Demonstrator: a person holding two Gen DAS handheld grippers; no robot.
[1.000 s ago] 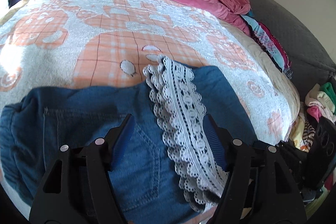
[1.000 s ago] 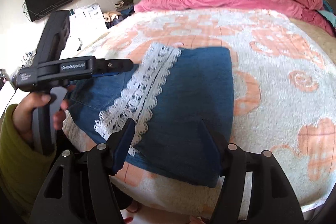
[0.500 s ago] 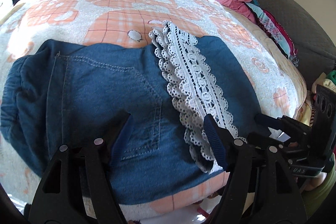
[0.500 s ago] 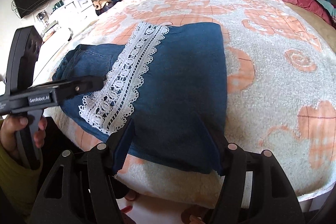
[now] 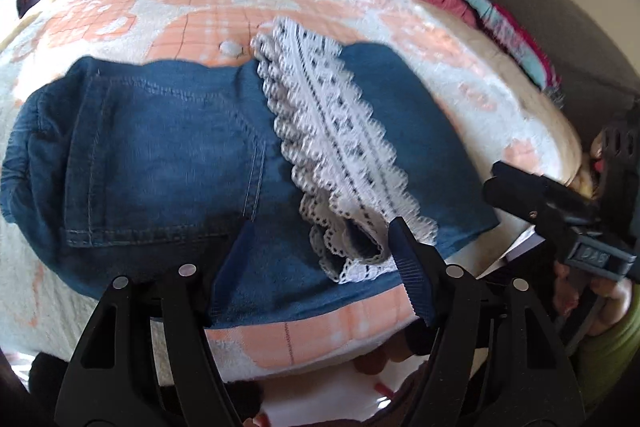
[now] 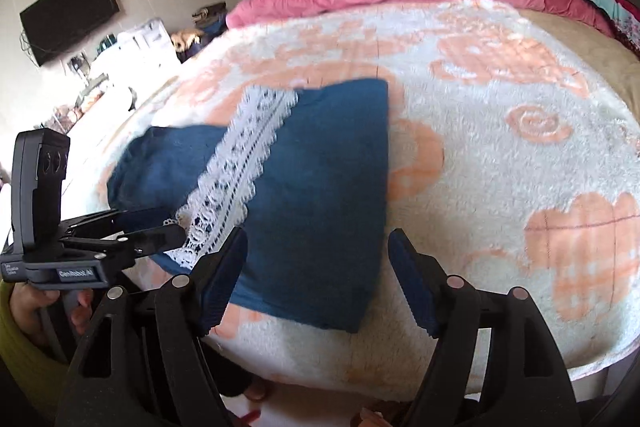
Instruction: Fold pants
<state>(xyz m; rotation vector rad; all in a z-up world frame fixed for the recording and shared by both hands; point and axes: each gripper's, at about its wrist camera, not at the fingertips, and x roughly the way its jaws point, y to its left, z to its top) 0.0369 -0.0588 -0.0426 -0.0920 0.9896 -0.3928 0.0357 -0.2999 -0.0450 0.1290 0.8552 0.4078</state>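
Left wrist view: the pants [image 5: 168, 163] lie across the near edge of the bed [image 5: 360, 11], already doubled over, with their long axis running side to side in front of the camera. The waist and back pocket fill the left half; a lace strip [image 5: 332, 131] crosses the folded leg end on the right. The left gripper [image 5: 320, 259] hangs just above the near hem, jaws apart, nothing pinched; the lace's lower end sits between the two fingers but no pad presses on it. The right gripper [image 5: 560, 211] shows at the right edge, off the cloth and beside the folded end.

Right wrist view: the pants [image 6: 320, 187] lie ahead and slightly left of the right gripper [image 6: 316, 275], whose jaws are opening with only the near corner of denim showing between them, not gripped. The left gripper [image 6: 132, 235] comes in from the left, its tips near the lace [image 6: 240, 171] at the hem.

In my judgement the next fold turns on the side-to-side axis: the left hand is nearer the waist end, the right nearer the folded end, so each would take its own end.
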